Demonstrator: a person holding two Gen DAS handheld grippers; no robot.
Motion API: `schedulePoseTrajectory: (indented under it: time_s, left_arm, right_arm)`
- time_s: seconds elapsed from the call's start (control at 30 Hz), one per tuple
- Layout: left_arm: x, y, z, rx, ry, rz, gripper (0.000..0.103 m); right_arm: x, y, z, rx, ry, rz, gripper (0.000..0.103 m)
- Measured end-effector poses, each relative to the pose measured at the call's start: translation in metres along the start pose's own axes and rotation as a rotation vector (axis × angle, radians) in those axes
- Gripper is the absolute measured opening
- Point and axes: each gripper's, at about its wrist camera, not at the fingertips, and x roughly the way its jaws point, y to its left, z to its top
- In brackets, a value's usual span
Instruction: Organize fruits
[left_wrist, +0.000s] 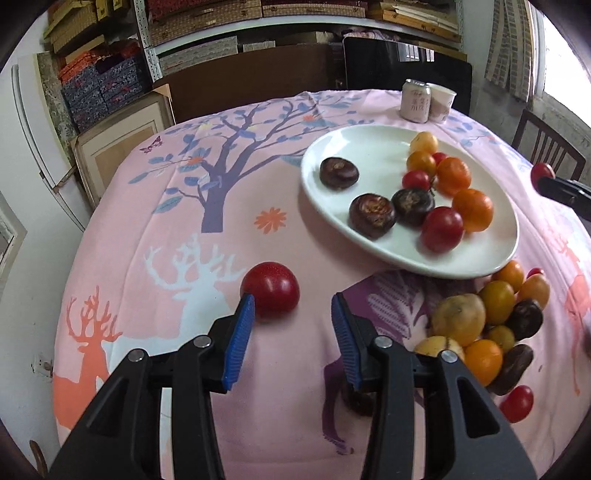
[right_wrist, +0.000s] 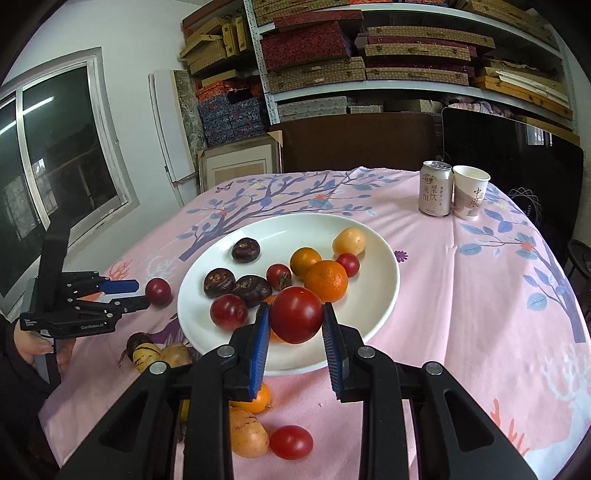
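while above the plate (right_wrist: 384, 266), right tool (right_wrist: 295, 314) clenched on a tomato (right_wrist: 295, 314), left tool (left_wrist: 291, 306) released beside another

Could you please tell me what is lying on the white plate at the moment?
On the white plate: three dark water chestnuts, cherry tomatoes, orange and yellow fruits. The tomato held in the right gripper hides part.

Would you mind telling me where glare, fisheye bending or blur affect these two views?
Left wrist view: daylight blows out the upper right corner, the table edge bows strongly, and the white plate shows soft sheen. Right wrist view: the shelves curve near the frame edge, the held tomato is sharp, and the gripper arms at the bottom look slightly soft.
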Motion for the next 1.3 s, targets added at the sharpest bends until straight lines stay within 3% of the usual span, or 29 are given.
schedulePoseTrajectory:
  time_s: [0.17,0.33,0.4,0.5,0.7,0.9,0.97,1.0,1.13,1.3]
  left_arm:
    - [0.025,0.012,0.005,-0.067,0.008,0.015,0.049]
    - [0.045,0.001,0.006,-0.043,0.038,0.012,0.052]
    - [0.043,-0.001,0.007,-0.047,0.032,-0.008,0.04]
    - [0.034,0.002,0.008,-0.075,0.005,-0.024,0.04]
    - [-0.022,-0.016,0.031,-0.056,-0.141,-0.085,0.04]
    - [-0.007,-0.059,0.073,-0.004,-0.118,-0.114,0.041]
    - [0.014,-0.063,0.084,-0.034,-0.073,-0.136,0.041]
    - [0.022,-0.063,0.089,-0.058,-0.059,-0.139,0.046]
    - [0.025,-0.053,0.091,-0.141,-0.079,-0.154,0.051]
    - [-0.006,-0.041,0.066,-0.168,-0.136,-0.128,0.08]
  right_arm:
    - [0.002,-0.005,-0.002,0.018,0.004,-0.003,0.028]
    - [0.003,-0.007,-0.002,0.014,0.005,0.0,0.028]
    - [0.003,-0.007,-0.002,0.014,0.005,0.001,0.028]
    - [0.005,-0.007,-0.003,0.014,0.009,0.004,0.028]
    - [0.012,-0.01,-0.002,0.014,0.016,-0.004,0.028]
    - [0.026,-0.013,0.01,0.016,-0.005,-0.043,0.03]
    - [0.028,-0.015,0.011,0.013,-0.018,-0.046,0.05]
    - [0.027,-0.017,0.01,0.018,-0.028,-0.054,0.058]
    - [0.02,-0.025,0.006,0.037,-0.036,-0.05,0.059]
    - [0.018,-0.031,0.001,0.059,-0.02,-0.053,0.059]
